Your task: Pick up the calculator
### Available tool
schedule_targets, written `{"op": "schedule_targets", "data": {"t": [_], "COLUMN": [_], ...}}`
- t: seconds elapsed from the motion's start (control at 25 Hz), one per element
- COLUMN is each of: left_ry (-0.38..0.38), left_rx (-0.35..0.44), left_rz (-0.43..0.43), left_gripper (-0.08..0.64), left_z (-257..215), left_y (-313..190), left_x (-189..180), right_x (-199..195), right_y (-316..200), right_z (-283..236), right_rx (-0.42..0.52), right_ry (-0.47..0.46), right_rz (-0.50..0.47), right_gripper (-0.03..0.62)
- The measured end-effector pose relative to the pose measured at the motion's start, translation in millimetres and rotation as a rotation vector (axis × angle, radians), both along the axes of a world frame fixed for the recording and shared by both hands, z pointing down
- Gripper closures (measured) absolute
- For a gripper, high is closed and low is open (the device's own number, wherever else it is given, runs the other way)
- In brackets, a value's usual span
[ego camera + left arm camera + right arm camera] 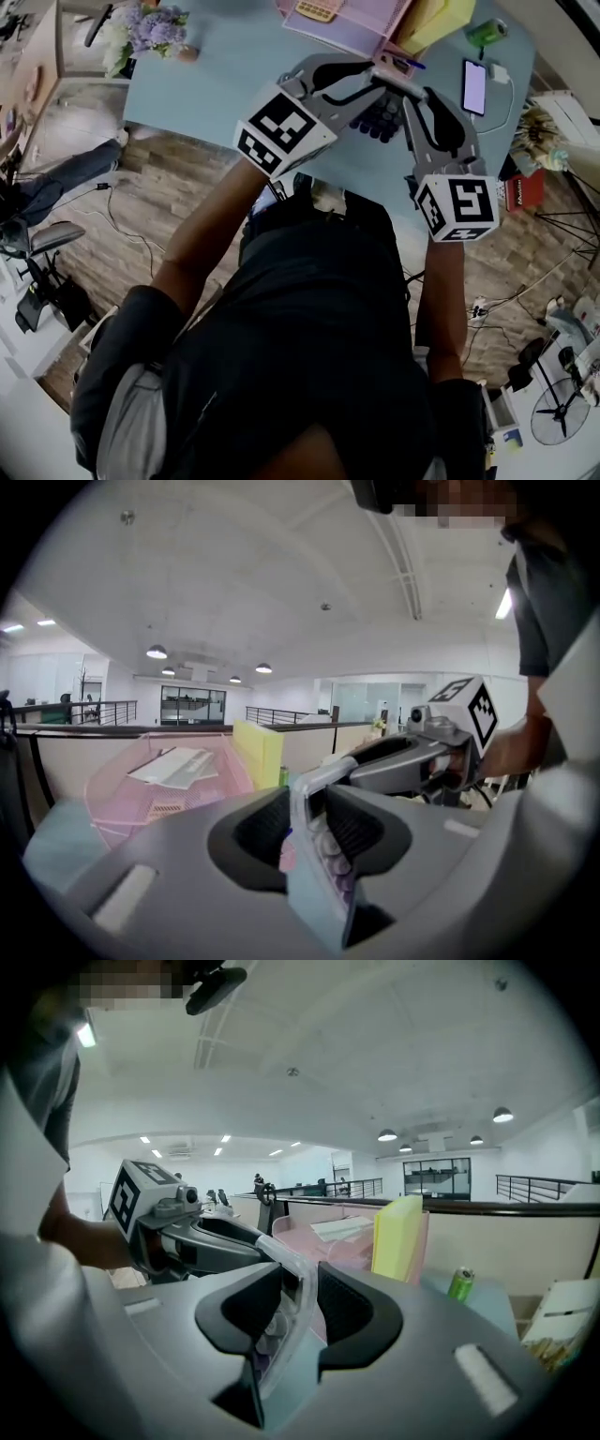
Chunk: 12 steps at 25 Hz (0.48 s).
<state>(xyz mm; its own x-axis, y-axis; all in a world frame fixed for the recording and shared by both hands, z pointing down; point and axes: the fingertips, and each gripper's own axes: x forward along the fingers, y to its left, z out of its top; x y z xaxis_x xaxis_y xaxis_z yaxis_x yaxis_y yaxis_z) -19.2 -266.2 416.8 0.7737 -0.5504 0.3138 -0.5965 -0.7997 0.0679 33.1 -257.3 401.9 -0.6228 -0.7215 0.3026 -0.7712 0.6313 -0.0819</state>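
Open-plan office: desk partitions, pink document tray, swivel chair.

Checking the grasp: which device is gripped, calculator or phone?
The calculator, clamped by left gripper and right gripper; the phone lies flat on the table.

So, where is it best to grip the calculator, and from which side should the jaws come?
Grip it by two opposite edges, one gripper coming in from each side. The calculator is a thin, flat slab, so the jaws close easily across its thickness, key face to back. It is held that way now: the left gripper and the right gripper each pinch an opposite edge.
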Motion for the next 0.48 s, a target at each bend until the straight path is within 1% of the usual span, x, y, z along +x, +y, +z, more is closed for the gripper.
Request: {"op": "schedule_targets", "data": {"t": [0.12,0.32,0.48], "left_ry": [0.027,0.046,0.065], "left_rx": [0.063,0.15,0.205], "left_rz": [-0.006,-0.01,-0.018], "left_gripper": [0.382,0.382,0.382], "left_z": [-27.4,-65.4,-88.6], "left_y": [7.9,29.3,40.4], "left_x": [-9.6,-34.8,-51.7], "right_x": [-11.5,-37.6,-54.6], "right_y": [8.7,30.0,40.6], "right_z": [-23.7,-61.5,-84.2], "right_rx": [0.055,0.119,0.168], "right_ry": [0.006,0.014,0.02], "right_rz": [-0.006,-0.025,-0.046], "right_gripper": [0.471,0.472,0.474]}}
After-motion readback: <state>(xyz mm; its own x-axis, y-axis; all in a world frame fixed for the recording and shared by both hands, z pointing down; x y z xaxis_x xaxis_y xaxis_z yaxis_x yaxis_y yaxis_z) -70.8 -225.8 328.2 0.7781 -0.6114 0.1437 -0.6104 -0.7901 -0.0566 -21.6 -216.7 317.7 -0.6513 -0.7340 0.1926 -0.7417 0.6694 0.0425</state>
